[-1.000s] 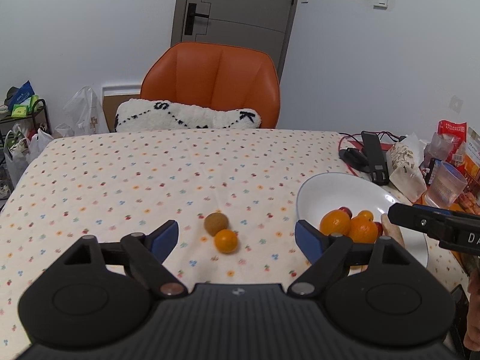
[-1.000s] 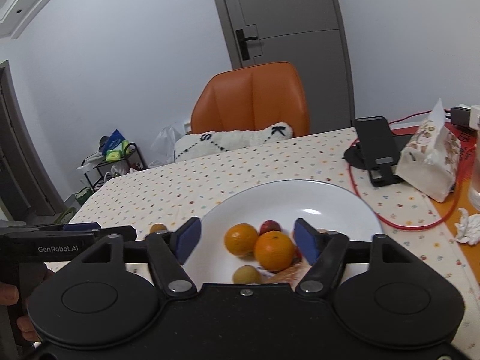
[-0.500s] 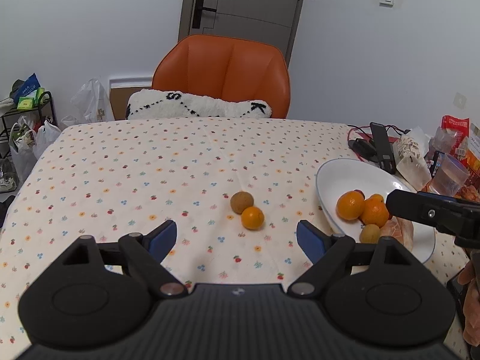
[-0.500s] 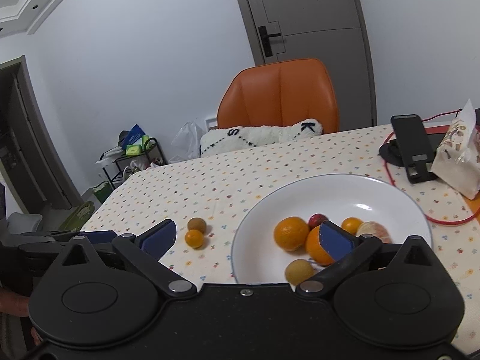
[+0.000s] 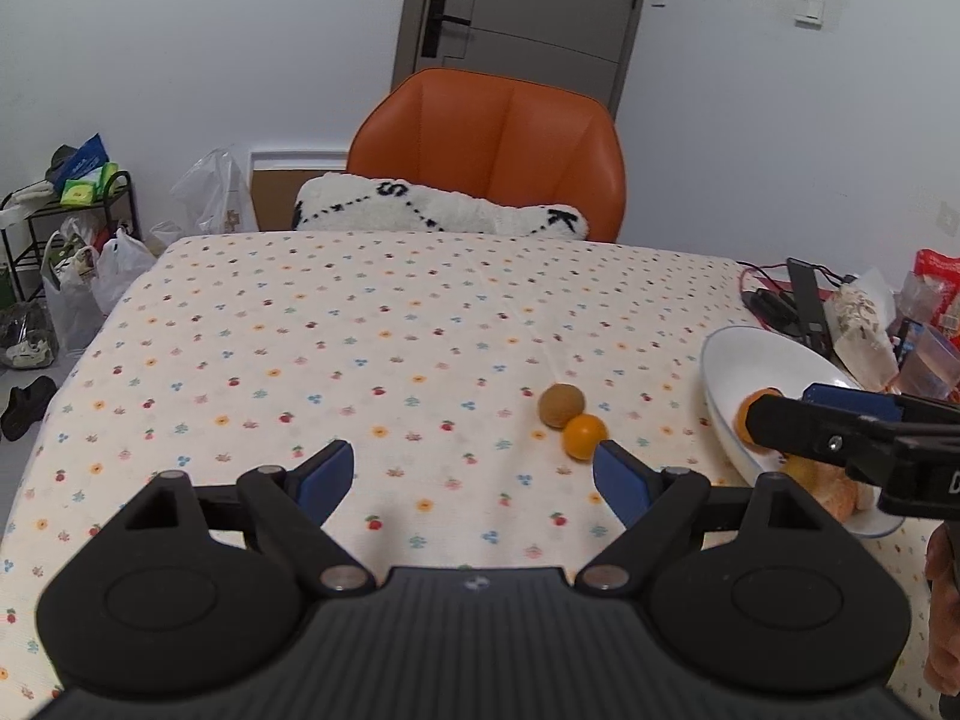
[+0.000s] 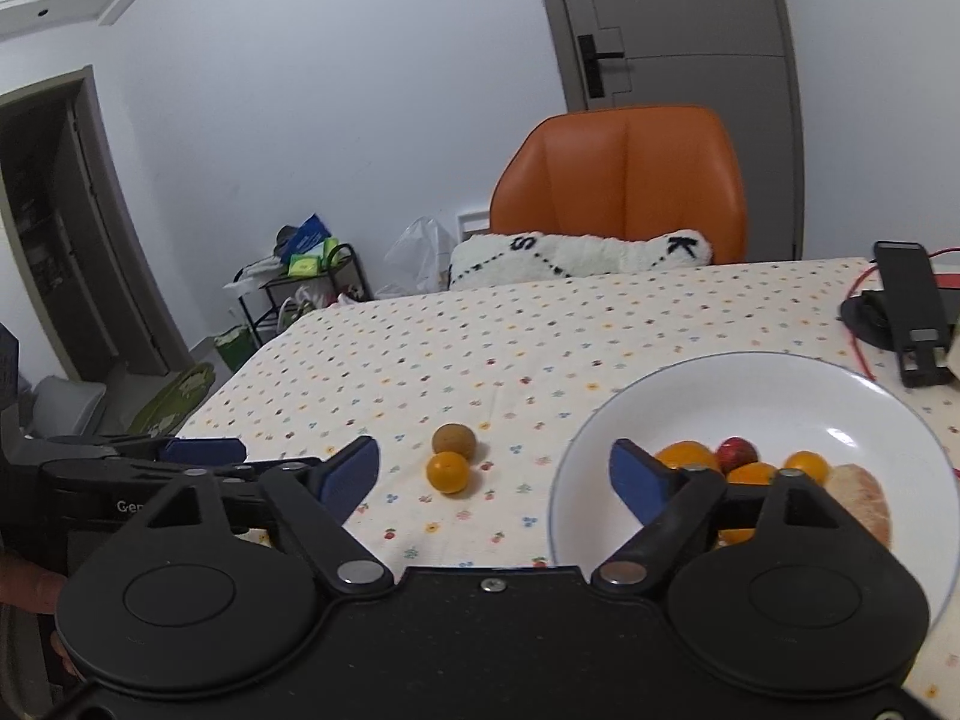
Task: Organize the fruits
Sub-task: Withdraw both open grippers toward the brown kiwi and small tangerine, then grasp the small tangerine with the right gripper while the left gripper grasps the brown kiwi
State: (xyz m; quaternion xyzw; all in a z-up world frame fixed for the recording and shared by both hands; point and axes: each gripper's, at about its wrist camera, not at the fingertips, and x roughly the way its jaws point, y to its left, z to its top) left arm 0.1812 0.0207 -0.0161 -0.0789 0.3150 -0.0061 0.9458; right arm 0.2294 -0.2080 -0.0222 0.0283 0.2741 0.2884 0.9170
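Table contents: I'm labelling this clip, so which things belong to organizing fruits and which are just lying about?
Job:
white plate
small orange
brown kiwi
plated oranges
red fruit

Lying about:
phone stand
red cable
snack bag
orange chair

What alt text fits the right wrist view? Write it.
An open right gripper hovers over a floral tablecloth, with a kiwi touching a small orange ahead. Right, a white plate holds more fruit; the left gripper shows at left.

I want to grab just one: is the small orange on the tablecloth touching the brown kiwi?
Touching. In the right wrist view the small orange sits against the brown kiwi with no tablecloth visible between them; the left wrist view shows the same.
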